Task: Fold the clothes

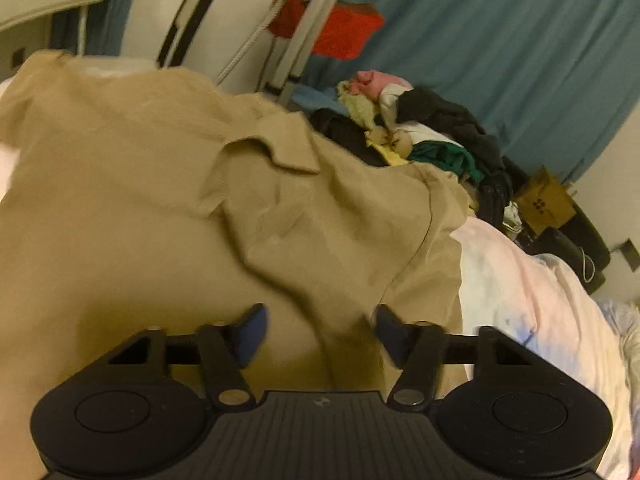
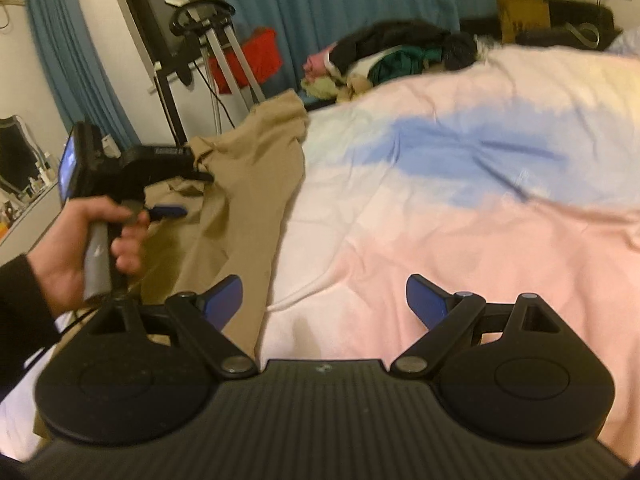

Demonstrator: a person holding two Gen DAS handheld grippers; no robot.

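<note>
Both grippers, left gripper and right gripper, are hanging apart, gripping nothing; the tan shirt is lying rumpled (folding barely begun), laundry pile waiting.

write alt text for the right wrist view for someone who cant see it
The open right gripper hovers over a pink, white and blue bedspread, holding nothing. To its left, a hand holds the left gripper over a tan shirt on the bed; a pile of clothes sits near teal curtains.
</note>
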